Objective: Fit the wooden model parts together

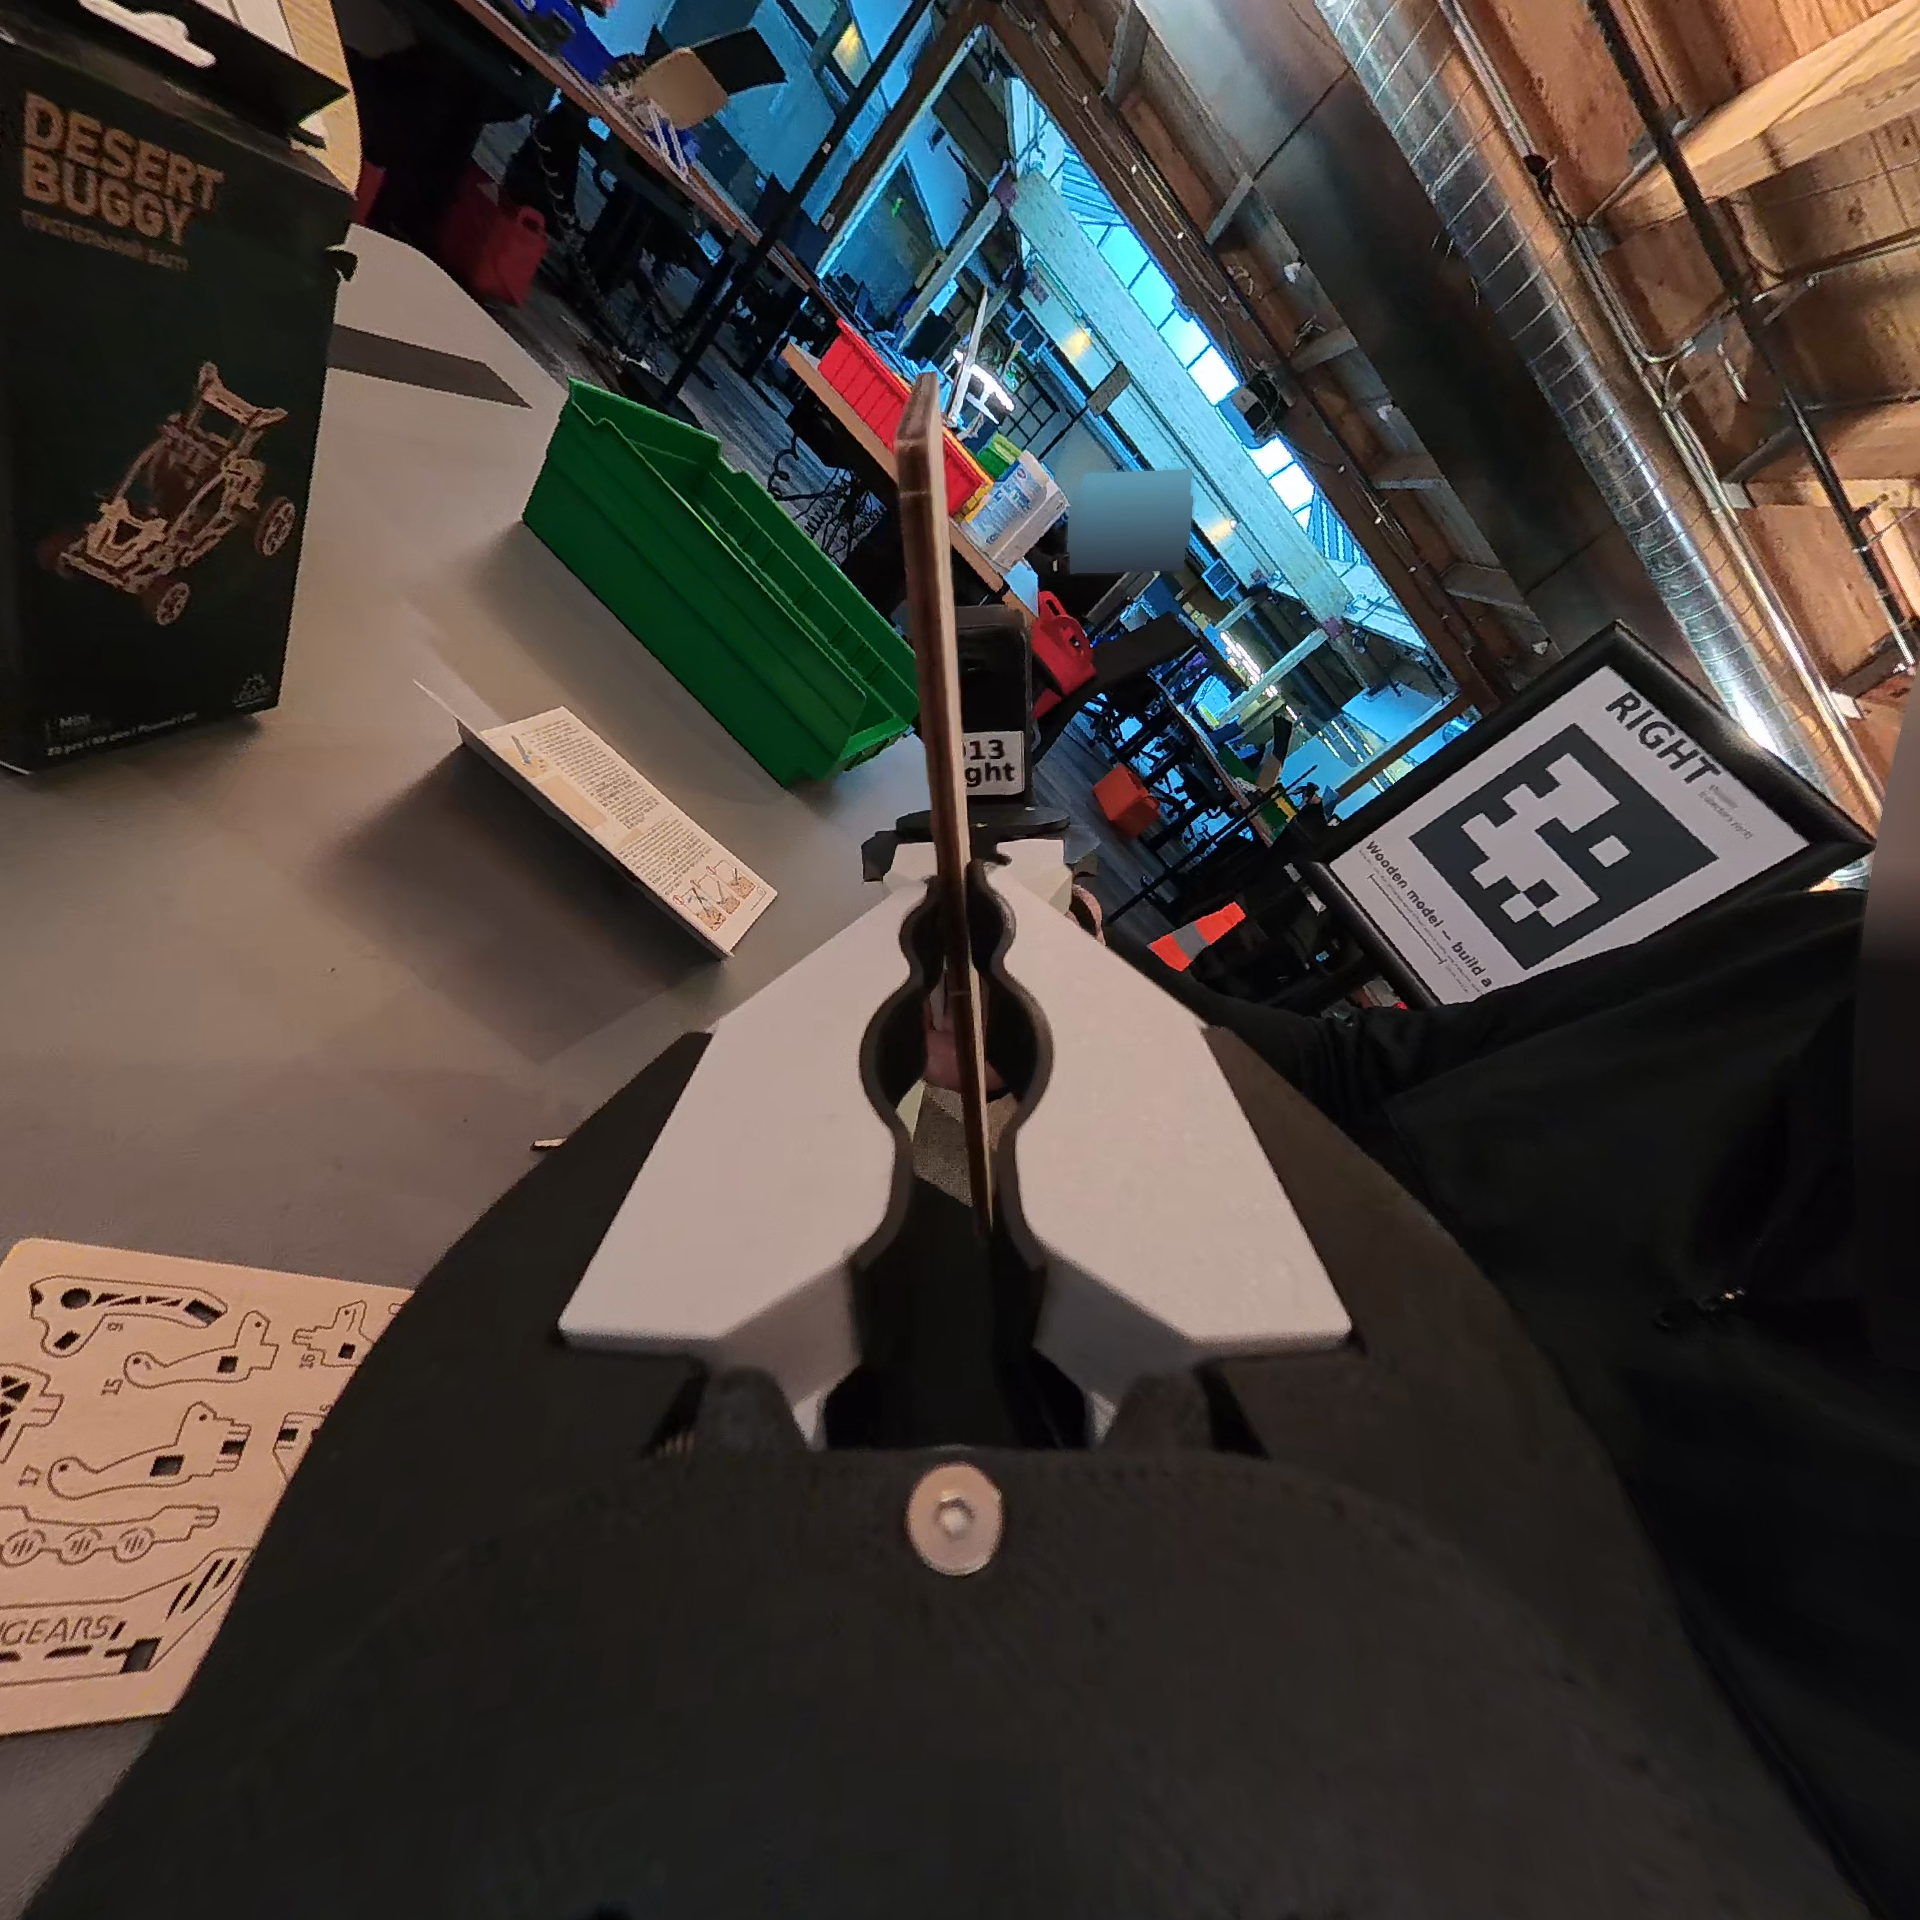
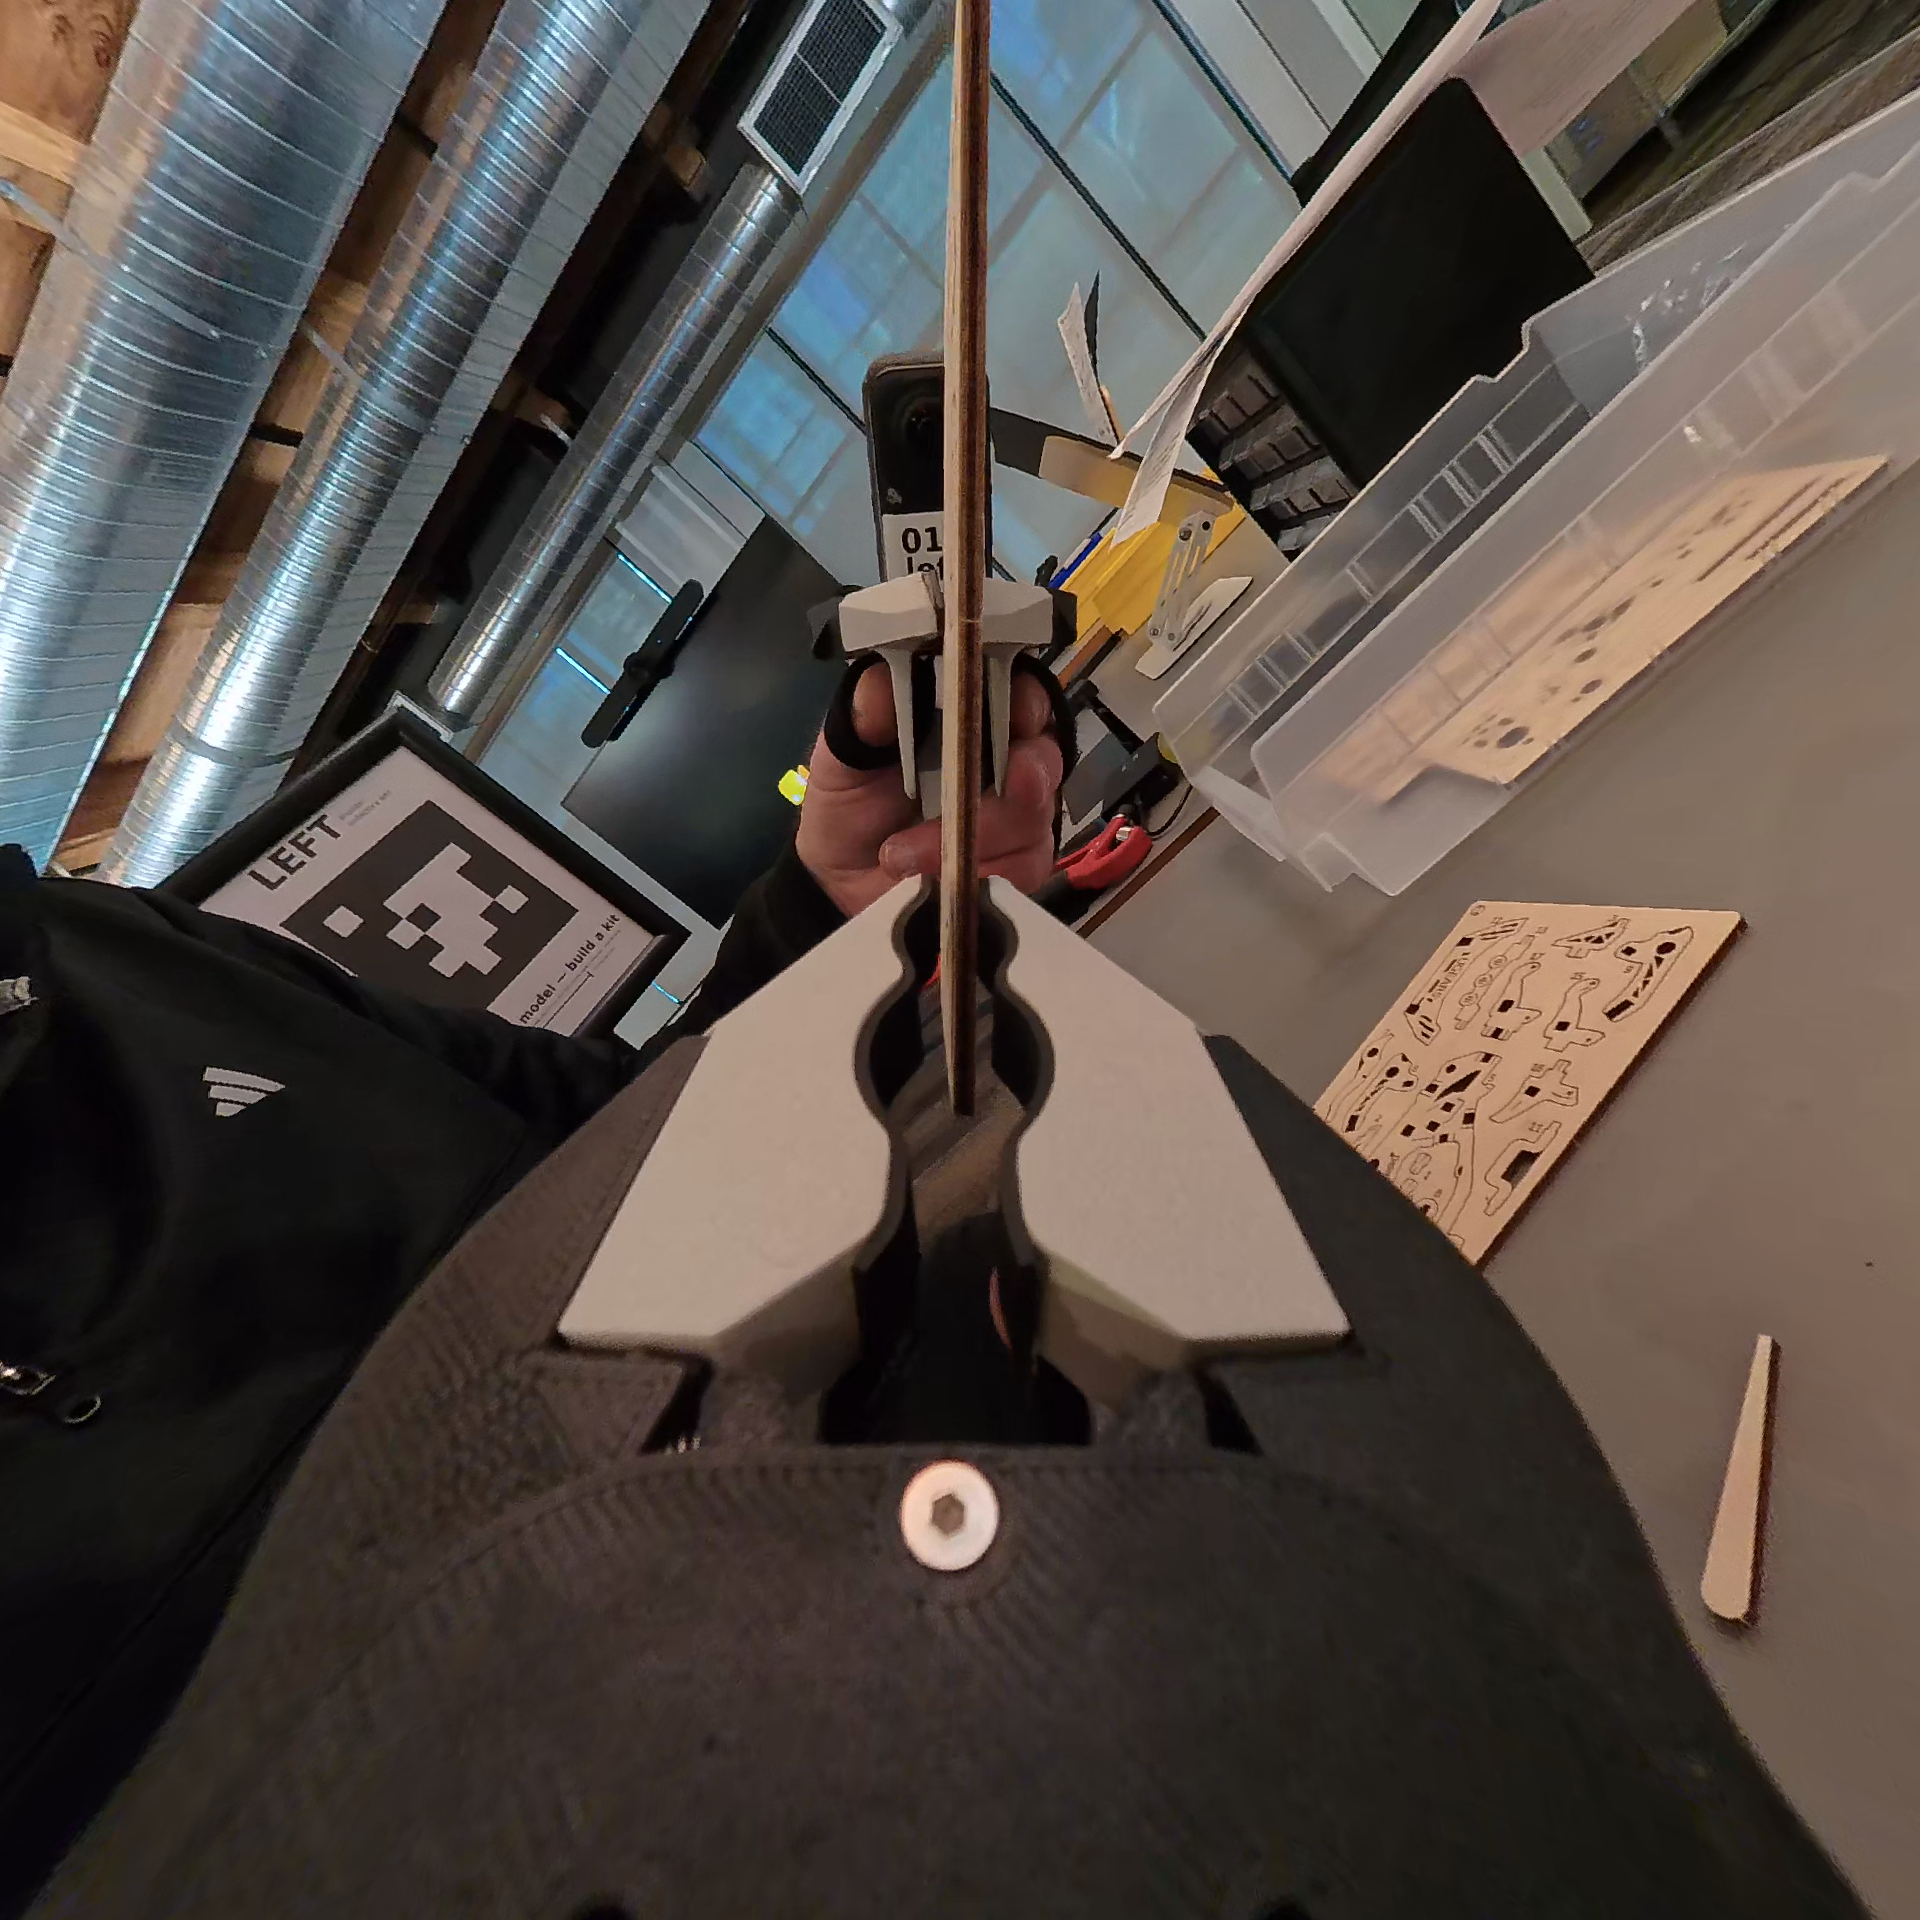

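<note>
Wooden sheet (image 1: 940,665) held edge-on between both grippers.
Left gripper (image 1: 954,883) and right gripper (image 2: 958,894) each had fingers closed on it, steadying it above the desk (image 1: 260,935) for part removal.

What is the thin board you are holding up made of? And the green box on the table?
The thin board looks like light plywood: pale faces and a dark brown edge, probably burnt by cutting. Both grippers clamp it. The green box looks like moulded plastic: one even colour, smooth, slightly shiny walls with ridges.
</note>
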`<state>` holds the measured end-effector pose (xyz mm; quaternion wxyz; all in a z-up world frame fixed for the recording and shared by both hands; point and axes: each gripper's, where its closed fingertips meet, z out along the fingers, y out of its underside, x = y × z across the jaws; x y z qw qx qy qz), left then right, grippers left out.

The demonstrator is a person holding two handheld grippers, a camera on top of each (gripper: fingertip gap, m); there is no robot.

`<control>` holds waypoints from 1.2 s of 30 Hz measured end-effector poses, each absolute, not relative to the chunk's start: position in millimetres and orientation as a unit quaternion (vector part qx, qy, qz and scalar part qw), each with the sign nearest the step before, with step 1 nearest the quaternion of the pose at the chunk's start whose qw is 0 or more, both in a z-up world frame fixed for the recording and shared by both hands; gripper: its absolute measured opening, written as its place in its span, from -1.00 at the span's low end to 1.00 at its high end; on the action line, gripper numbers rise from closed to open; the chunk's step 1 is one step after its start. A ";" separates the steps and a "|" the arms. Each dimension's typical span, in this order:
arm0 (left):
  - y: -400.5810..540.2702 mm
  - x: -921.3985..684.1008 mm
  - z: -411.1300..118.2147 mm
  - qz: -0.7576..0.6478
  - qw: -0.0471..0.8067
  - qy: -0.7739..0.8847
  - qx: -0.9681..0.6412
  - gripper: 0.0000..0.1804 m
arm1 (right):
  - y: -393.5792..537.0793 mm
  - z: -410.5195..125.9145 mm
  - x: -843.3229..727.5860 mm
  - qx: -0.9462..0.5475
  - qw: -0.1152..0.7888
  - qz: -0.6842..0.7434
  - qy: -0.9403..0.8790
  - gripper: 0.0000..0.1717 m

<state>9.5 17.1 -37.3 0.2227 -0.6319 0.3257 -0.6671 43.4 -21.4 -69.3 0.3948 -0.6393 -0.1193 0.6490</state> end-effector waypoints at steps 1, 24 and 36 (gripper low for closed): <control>18.1 9.0 -37.3 -0.668 0.222 0.322 -0.633 -0.99 | -21.2 -69.2 43.8 -0.640 0.396 0.648 -0.119 -0.94; 16.7 12.0 -37.9 -0.672 0.213 0.314 -0.636 -0.99 | -24.6 -73.0 34.9 -0.657 0.404 0.618 -0.148 -0.93; 18.3 10.3 -37.0 -0.674 0.213 0.310 -0.636 -0.99 | -23.7 -73.1 36.3 -0.659 0.411 0.612 -0.147 -0.94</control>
